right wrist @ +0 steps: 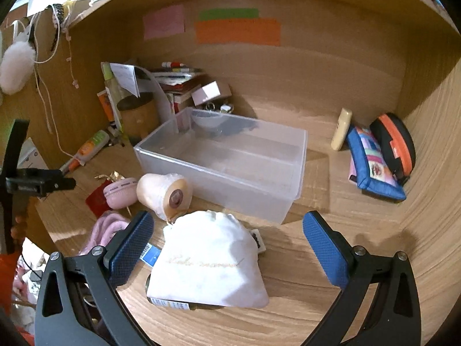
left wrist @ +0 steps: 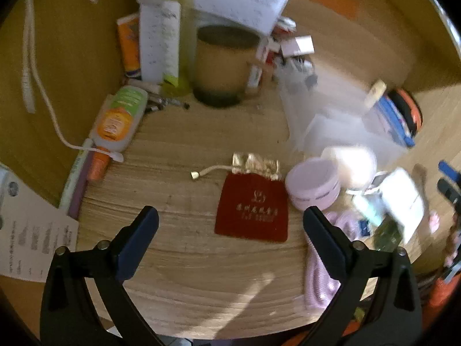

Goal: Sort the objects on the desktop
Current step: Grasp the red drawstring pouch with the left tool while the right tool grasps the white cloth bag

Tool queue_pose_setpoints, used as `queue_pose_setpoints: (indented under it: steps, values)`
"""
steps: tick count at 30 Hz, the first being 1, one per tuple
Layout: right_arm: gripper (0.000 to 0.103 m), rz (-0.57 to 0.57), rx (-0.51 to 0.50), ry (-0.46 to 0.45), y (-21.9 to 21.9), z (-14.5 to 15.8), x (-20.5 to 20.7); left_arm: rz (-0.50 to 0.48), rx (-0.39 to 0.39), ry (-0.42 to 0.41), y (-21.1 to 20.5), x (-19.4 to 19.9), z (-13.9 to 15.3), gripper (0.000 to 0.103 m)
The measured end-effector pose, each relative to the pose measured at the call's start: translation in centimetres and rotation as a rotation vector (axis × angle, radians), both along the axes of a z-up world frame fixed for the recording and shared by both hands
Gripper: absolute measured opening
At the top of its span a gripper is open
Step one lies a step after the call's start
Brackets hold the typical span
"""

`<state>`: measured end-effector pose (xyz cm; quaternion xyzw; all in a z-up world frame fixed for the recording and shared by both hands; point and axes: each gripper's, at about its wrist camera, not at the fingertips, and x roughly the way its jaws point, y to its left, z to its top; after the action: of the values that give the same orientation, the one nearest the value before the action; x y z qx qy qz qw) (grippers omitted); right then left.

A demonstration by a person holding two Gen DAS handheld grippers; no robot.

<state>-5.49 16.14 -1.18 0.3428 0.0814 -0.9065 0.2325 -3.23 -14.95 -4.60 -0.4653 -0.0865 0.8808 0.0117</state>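
A red drawstring pouch (left wrist: 253,207) with a gold top lies flat on the wooden desk, just ahead of my open, empty left gripper (left wrist: 230,219). A pink round jar (left wrist: 314,184) sits to its right, next to a cream spool (left wrist: 350,163). In the right wrist view my right gripper (right wrist: 227,230) is open and empty, with a white cloth bag (right wrist: 207,262) lying between its fingers over a dark bottle. A clear plastic bin (right wrist: 227,158) stands behind it. The spool (right wrist: 164,193), the jar (right wrist: 119,191) and the red pouch (right wrist: 96,199) show at the left.
A brown cup (left wrist: 223,66), papers, an orange-green bottle (left wrist: 118,118) and boxes crowd the back left corner. A blue pencil case (right wrist: 371,164), an orange-black case (right wrist: 394,144) and a cream tube (right wrist: 341,128) lie at the right wall. Pink cloth (left wrist: 319,274) lies at the desk front.
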Motion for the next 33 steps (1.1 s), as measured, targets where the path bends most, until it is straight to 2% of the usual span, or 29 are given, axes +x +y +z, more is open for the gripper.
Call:
queue_pose_setpoints:
  steps: [3,4,6,13,18,24,25,26,27,28,31,33]
  values:
    - [0.103,0.014,-0.003,-0.058,-0.2,-0.7,-0.4,-0.042,-0.020,-0.053,0.7,-1.1,-1.5,0.087]
    - [0.103,0.024,0.002,-0.079,-0.5,-1.0,-0.6,-0.058,-0.018,-0.075,0.9,-1.5,-2.0,0.086]
    - [0.103,0.028,0.018,-0.106,-1.0,-1.6,-0.8,-0.073,-0.015,-0.104,1.3,-2.3,-2.9,0.086]
    - [0.103,0.058,0.099,-0.182,-3.2,-3.7,-1.7,-0.135,-0.014,-0.117,2.3,-3.5,-3.9,0.086]
    - [0.103,0.062,0.176,-0.239,-3.9,-5.5,-2.8,-0.144,-0.061,-0.140,2.9,-4.8,-4.6,0.086]
    - [0.102,0.096,0.150,-0.332,-3.8,-6.9,-4.1,-0.157,-0.132,-0.119,3.9,-5.7,-4.9,0.082]
    - [0.101,0.105,0.139,-0.346,-3.8,-7.2,-4.4,-0.155,-0.154,-0.110,4.0,-5.7,-4.9,0.077]
    - [0.096,0.112,0.128,-0.357,-3.7,-7.4,-4.6,-0.153,-0.159,-0.096,4.1,-5.6,-4.9,0.073]
    - [0.091,0.124,0.114,-0.374,-3.6,-7.5,-4.8,-0.137,-0.162,-0.088,3.9,-5.6,-4.8,0.065]
    - [0.081,0.138,0.090,-0.396,-3.5,-7.6,-4.9,-0.122,-0.163,-0.084,3.8,-5.5,-4.7,0.053]
    - [0.071,0.126,0.046,-0.410,-2.7,-7.5,-5.1,-0.096,-0.163,-0.082,3.0,-5.4,-4.4,0.031]
    - [0.066,0.113,0.006,-0.421,-1.9,-7.3,-5.3,-0.077,-0.157,-0.085,2.3,-5.1,-4.5,0.026]
